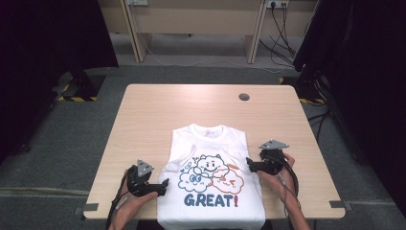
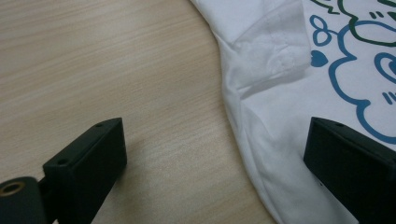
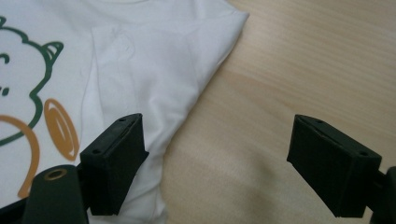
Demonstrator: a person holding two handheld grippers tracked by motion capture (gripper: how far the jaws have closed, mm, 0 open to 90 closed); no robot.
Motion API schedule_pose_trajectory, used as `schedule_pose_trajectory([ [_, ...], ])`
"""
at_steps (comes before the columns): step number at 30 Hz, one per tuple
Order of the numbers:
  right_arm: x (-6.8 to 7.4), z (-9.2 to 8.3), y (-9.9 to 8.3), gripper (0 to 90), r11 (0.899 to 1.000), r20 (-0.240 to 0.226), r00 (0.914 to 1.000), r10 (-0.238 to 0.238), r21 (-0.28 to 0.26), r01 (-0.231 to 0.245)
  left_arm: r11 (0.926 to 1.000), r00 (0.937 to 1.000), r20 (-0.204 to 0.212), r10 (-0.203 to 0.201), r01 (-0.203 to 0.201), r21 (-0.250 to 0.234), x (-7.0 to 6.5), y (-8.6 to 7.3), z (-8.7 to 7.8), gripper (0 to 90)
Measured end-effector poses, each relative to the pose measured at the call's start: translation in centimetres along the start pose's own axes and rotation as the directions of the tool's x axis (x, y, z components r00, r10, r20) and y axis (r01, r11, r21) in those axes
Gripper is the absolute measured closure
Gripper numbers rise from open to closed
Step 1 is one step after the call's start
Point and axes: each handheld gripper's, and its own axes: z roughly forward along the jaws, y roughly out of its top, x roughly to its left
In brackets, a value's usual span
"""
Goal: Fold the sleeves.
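Note:
A white T-shirt (image 1: 210, 143) with a cartoon print and the word GREAT! lies flat on the wooden table (image 1: 148, 110), sleeves folded in, its hem hanging over the near edge. My left gripper (image 1: 165, 183) rests at the shirt's left edge, open, one jaw over bare wood and the other over the white cloth (image 2: 280, 116). My right gripper (image 1: 248, 163) sits at the shirt's right edge, open too, its jaws straddling the folded cloth edge (image 3: 154, 84) with nothing pinched between them.
A small round grommet (image 1: 244, 97) sits in the table's far right part. Bare wood stretches beyond the shirt's collar. Dark curtains flank the table, and cables (image 1: 282, 33) run across the grey floor behind it.

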Motion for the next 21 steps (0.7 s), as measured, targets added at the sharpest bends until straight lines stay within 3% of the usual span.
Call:
schedule_pose_trajectory([
  [6,-0.2,0.1,-0.7,18.3,1.0,-0.012,0.9996,0.024,0.002,-0.024,1.0,1.0,0.0,-0.001,0.001,0.0,0.0,0.0,0.0,4.9],
  [17,-0.9,-2.1,-2.6,9.4,0.988,-0.065,0.9921,0.108,-0.099,-0.114,1.0,1.0,0.005,-0.002,0.002,0.002,0.1,0.0,0.0,4.4],
  [21,-1.0,-2.9,-3.3,8.2,0.983,-0.081,0.9901,0.114,-0.135,-0.124,1.0,1.0,0.006,-0.002,0.002,0.002,0.1,0.0,0.0,4.2],
])
